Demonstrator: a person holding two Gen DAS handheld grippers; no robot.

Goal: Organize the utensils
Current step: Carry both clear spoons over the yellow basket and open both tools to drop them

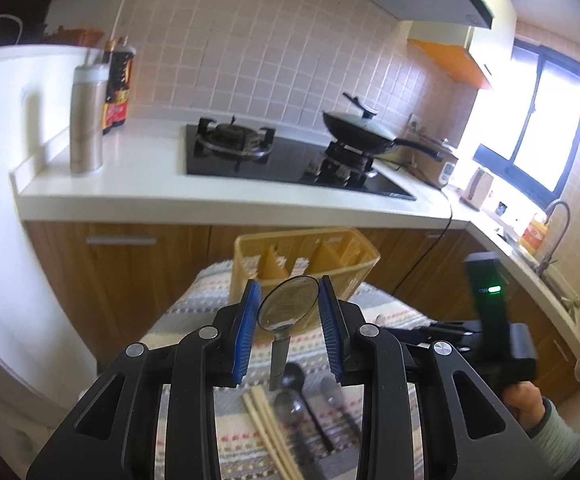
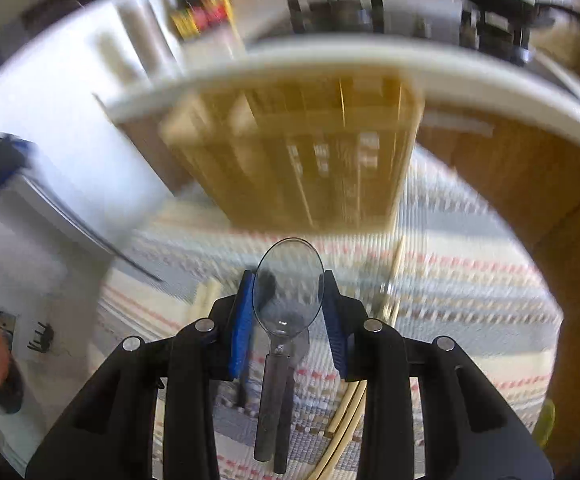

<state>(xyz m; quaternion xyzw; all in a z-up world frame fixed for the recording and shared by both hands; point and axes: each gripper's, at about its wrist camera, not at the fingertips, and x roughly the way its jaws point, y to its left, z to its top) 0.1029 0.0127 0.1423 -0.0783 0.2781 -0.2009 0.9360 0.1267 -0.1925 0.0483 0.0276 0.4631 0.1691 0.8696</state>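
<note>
Left gripper pinching a clear spoon by the bowl edges between blue pads, held above a striped cloth. Right gripper likewise clamped on a second clear spoon, handle trailing back between the arms; view heavily blurred. Behind both, standing on the cloth: a yellow slotted utensil basket. Lower on the cloth: a pair of wooden chopsticks, a black spoon, a grey spoon. At the right edge, gripping a black handle: a hand.
</note>
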